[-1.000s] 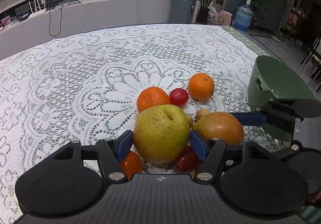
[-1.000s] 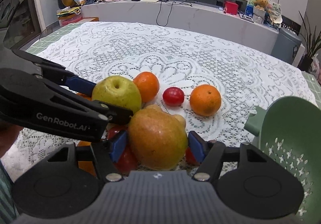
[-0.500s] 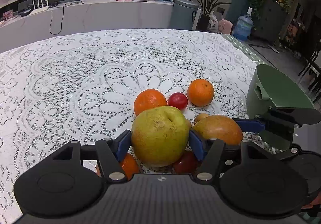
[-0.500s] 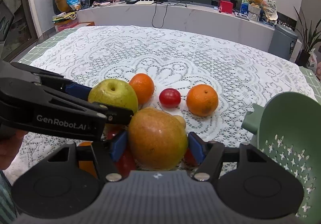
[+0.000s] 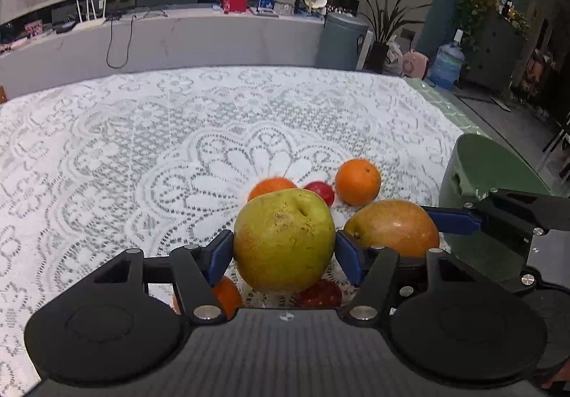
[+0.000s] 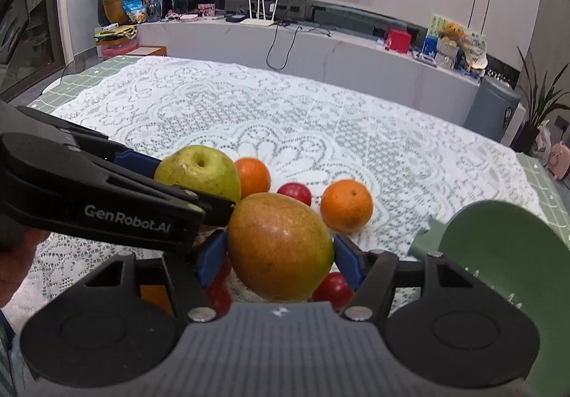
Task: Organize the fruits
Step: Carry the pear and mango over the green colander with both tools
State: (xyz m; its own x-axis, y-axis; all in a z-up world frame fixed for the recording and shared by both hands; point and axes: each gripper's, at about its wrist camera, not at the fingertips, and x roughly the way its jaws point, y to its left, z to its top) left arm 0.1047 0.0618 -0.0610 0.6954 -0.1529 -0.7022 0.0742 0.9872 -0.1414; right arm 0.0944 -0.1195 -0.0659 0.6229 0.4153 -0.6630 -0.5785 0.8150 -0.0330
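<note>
With the left gripper (image 5: 284, 252) clamped on the green pear (image 5: 284, 240) and the right gripper (image 6: 276, 256) on the mango (image 6: 279, 247), both lifted, the green colander (image 6: 498, 254) sits just right, nearer the right hand.

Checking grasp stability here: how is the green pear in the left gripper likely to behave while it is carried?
The green pear looks rigid, so the left gripper should hold it without crushing it. It is broad and probably heavy for its size, with blue pads only at its sides, so it might pivot. Its smooth, rounded skin could slip, and it would likely roll if dropped.
</note>
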